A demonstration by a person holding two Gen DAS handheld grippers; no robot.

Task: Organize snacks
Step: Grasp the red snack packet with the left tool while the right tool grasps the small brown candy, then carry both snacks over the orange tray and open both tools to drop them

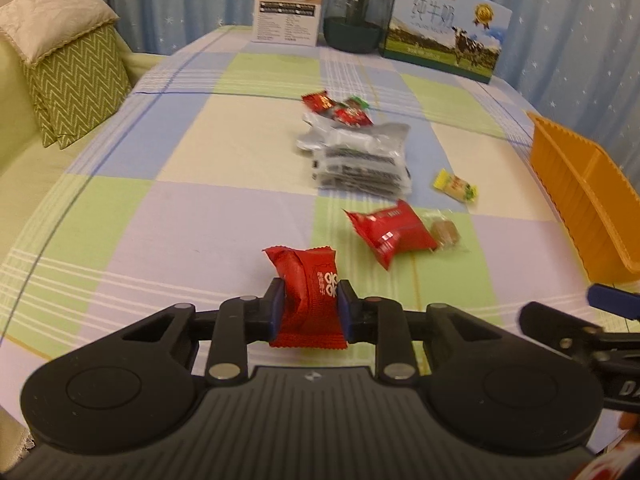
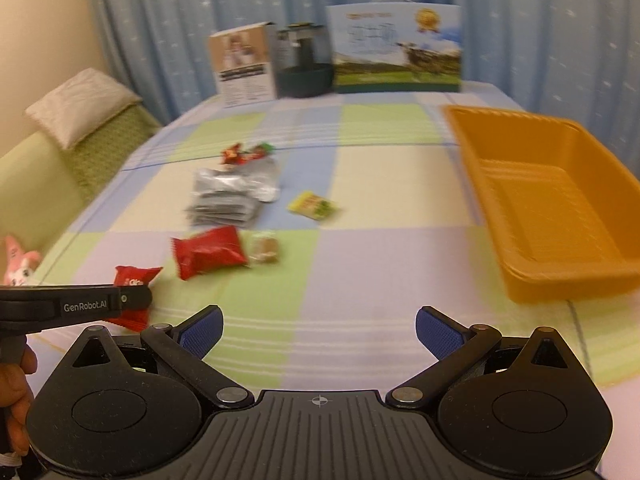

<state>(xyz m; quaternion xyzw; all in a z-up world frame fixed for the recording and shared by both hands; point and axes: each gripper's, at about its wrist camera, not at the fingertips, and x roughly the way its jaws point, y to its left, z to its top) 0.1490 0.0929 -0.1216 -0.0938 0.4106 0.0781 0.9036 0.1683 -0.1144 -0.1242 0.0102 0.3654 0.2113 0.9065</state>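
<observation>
A: Our left gripper (image 1: 310, 310) is clenched on a red snack packet (image 1: 306, 294), its blue pads pressing both sides, and the packet sits low over the checked tablecloth (image 1: 160, 220) near our edge of the table.

B: And our right gripper (image 2: 319, 334) is spread wide with nothing between its fingers. From its camera we see the left one just beside it, on its left, with the red packet poking out past the tip.

A: Ahead of the held packet lies a second red snack packet (image 1: 390, 232), and touching its right side a small clear-wrapped brown sweet (image 1: 444, 232). Beyond those we see a stack of silver sachets (image 1: 360, 160), with a few red and green candies (image 1: 338, 108) at its far end.

B: A yellow sweet (image 2: 314, 206) lies apart, between the stack and the orange tray (image 2: 480, 148). The tray stands at the right side of the table, and we see nothing in it. The table between our right gripper and the tray is bare cloth.

A: At the far edge stand a white product box (image 1: 288, 4), a dark glass jug (image 1: 354, 16) and a milk carton case (image 1: 444, 28). Off the left side we see cushions (image 1: 68, 64) on a sofa.
</observation>
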